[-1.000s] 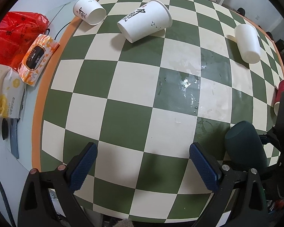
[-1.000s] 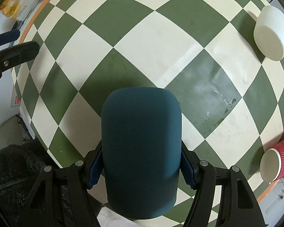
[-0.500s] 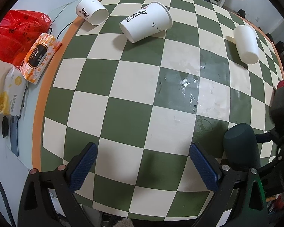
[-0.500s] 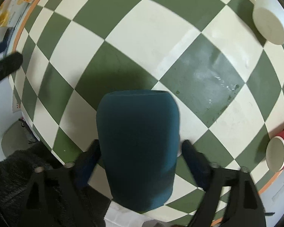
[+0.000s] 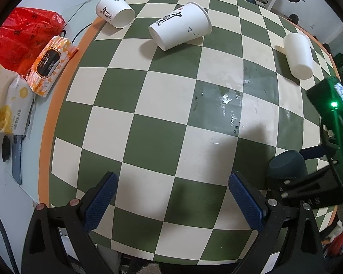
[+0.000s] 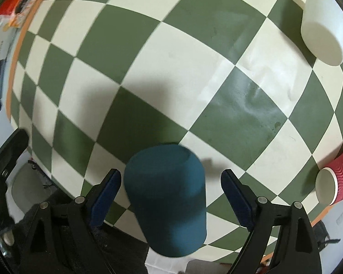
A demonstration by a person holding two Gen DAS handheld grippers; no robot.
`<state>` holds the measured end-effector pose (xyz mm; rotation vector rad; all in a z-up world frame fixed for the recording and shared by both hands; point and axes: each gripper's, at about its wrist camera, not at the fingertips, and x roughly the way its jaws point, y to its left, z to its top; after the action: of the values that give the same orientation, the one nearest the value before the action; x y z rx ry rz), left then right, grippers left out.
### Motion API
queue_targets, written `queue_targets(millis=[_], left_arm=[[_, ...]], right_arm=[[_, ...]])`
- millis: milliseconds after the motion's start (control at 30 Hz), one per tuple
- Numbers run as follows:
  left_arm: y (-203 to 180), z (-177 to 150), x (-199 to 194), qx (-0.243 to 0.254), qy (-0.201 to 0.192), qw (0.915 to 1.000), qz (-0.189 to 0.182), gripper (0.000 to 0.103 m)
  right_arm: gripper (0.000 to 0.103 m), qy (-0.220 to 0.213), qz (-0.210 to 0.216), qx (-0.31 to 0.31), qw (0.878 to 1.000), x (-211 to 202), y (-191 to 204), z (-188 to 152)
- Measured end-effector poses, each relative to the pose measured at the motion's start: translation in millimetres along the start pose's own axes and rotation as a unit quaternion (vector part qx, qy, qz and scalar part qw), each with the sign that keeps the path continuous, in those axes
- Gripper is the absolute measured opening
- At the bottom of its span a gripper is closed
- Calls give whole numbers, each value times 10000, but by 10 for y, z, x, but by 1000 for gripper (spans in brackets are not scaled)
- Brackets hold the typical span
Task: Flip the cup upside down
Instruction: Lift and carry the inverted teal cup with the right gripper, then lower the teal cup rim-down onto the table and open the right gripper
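A dark teal cup [image 6: 167, 198] stands upside down near the front edge of the green-and-cream checkered table [image 6: 148, 57]. My right gripper [image 6: 171, 196] is open, its blue pads apart from the cup on both sides. The cup also shows in the left wrist view [image 5: 287, 166], with the right gripper's black frame [image 5: 308, 182] behind it. My left gripper [image 5: 173, 203] is open and empty above the table's front edge, left of the cup.
Two printed white paper cups [image 5: 180, 26] [image 5: 115, 10] lie on their sides at the back. A plain white cup [image 5: 298, 56] lies at the right. A red ribbed cup [image 6: 333, 182] lies near the right edge. Snack packs and a red bag [image 5: 22, 41] sit left.
My right gripper has opened and let go of the teal cup, then drawn back and up. The cup stays upside down on the table. The left gripper has barely moved.
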<state>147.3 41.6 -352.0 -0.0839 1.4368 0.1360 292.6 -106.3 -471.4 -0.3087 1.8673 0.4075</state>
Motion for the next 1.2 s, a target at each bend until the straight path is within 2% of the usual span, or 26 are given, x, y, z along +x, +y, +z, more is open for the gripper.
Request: queue_targets(millis=[167, 367, 567, 867, 1000, 1167, 1200], left_arm=[[36, 12, 7, -35, 17, 10000, 1, 100], [5, 45, 25, -33, 58, 10000, -32, 100], [-47, 107, 33, 19, 88, 9999, -61, 100], [-111, 289, 34, 39, 104, 9999, -86, 100], [-136, 343, 15, 60, 67, 9999, -84, 100], [-152, 355, 25, 86, 68, 9999, -66, 100], [-156, 351, 31, 98, 71, 9999, -59, 100]], right_arm=[[72, -9, 55, 62, 10000, 59, 29, 1], [71, -324, 114, 158, 9993, 13, 31, -118], [71, -1081, 320, 606, 9918, -257, -155, -300], [71, -2337, 500, 1237, 9631, -685, -444, -518], [71, -2874, 374, 1395, 9469, -897, -598, -506], [71, -3705, 388, 1608, 9140, -992, -656, -582], [71, -3626, 448, 1272, 9221, -988, -654, -591]])
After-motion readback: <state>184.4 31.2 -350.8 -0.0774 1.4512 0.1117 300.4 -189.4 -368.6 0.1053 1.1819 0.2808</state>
